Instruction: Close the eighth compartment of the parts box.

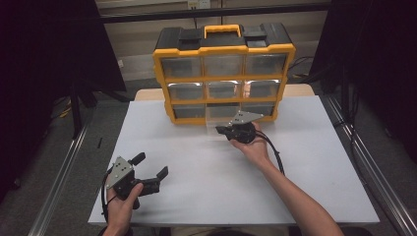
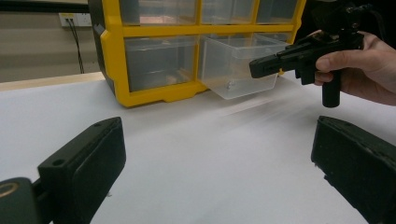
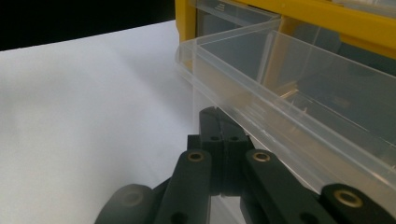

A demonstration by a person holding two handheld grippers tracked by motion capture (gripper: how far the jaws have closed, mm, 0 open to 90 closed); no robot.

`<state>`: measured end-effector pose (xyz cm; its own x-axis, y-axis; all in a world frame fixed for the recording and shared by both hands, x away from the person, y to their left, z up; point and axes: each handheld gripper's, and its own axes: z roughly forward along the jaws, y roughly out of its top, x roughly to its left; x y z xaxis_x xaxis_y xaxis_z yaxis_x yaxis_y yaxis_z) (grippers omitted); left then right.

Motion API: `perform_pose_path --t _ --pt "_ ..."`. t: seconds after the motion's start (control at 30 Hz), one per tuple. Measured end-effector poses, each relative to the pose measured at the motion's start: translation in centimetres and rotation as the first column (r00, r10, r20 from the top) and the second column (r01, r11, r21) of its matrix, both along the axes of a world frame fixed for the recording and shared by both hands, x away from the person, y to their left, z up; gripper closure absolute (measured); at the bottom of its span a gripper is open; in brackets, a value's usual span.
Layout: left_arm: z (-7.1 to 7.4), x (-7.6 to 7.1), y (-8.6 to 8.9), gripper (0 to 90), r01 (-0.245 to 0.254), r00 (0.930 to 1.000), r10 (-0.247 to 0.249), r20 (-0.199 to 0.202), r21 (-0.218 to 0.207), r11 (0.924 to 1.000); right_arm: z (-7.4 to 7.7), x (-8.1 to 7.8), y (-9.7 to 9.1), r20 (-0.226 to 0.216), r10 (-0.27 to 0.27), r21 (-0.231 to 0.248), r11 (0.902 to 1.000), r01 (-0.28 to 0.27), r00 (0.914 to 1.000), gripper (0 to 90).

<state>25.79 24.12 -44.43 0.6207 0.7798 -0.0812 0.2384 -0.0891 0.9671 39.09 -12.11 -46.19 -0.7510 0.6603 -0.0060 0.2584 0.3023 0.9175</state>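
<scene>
A yellow and black organizer (image 1: 162, 73) (image 2: 114, 70) (image 3: 336, 21) with clear drawers stands at the back of the table. Its bottom middle drawer (image 1: 220, 114) (image 2: 233, 60) (image 3: 280, 70) is pulled partly out, with a small metal piece lying inside. My right gripper (image 1: 220, 130) (image 2: 255, 68) (image 3: 215, 113) is shut, its tips against the drawer's front just under the rim. Whether a lip is pinched between them is hidden. At the near left my left gripper (image 1: 150, 165) (image 2: 219, 163) stands open above the table, with nothing between its fingers.
The white tabletop (image 1: 196, 196) (image 2: 196, 154) (image 3: 84, 102) spreads wide between the two hands and in front of the organizer. Dark frame rails run along both sides of the table. A black cable (image 1: 275, 152) trails from the right gripper along the forearm.
</scene>
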Motion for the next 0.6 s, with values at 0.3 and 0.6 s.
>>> perform_pose_path --t 0.3,0.6 --pt "0.01 0.01 0.03 3.2 -0.002 1.0000 0.002 0.000 -0.001 1.0000 -0.01 0.44 0.09 -0.002 -0.004 0.004 1.0000 0.004 1.0000 90.0" --pt "0.01 -0.01 0.04 3.3 -0.003 1.0000 0.003 0.001 0.000 1.0000 -0.05 0.76 0.13 -0.005 -0.009 0.009 0.9999 0.009 0.9999 90.0"
